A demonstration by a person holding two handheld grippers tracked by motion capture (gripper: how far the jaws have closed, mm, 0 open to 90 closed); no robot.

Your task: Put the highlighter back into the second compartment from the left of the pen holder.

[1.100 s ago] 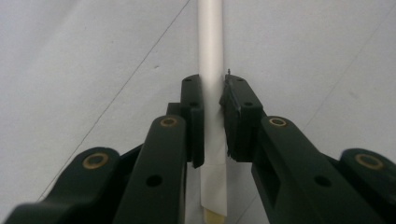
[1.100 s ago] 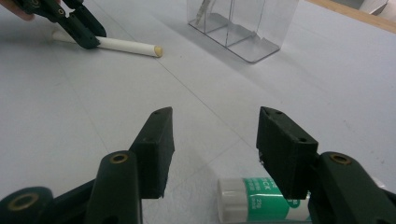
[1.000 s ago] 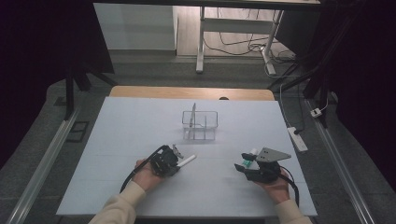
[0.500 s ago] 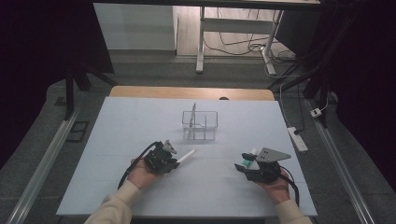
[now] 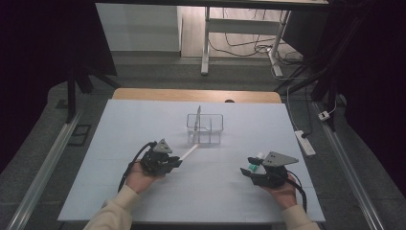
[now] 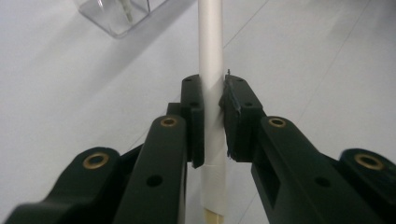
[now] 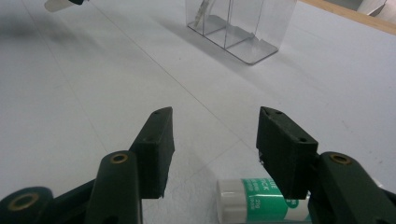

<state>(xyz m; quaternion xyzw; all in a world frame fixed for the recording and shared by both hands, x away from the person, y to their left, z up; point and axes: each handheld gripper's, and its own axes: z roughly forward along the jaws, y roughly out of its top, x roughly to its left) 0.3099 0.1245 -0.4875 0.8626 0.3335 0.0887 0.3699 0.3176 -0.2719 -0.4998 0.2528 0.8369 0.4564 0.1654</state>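
Now the white stick heads for the clear organizer.

Left hand-held gripper (image 5: 176,162) has its jaws clamped on the white stick (image 6: 211,60), whose long axis points up and right toward the clear organizer (image 5: 210,128) just beyond its tip (a second stick already stands inside). Right hand-held gripper (image 7: 212,149), jaws apart, rests over the glue stick (image 7: 259,200) on the table (image 5: 143,120), farther from the organizer.

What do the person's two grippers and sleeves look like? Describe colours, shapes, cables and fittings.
Both the left gripper and the right gripper are black, each topped by a grey three-cornered plate and trailing a black cable. Their fingers are blocky, angular bars with small round holes and brass-coloured pivot rings. The sleeves are cream-coloured with ribbed cuffs.
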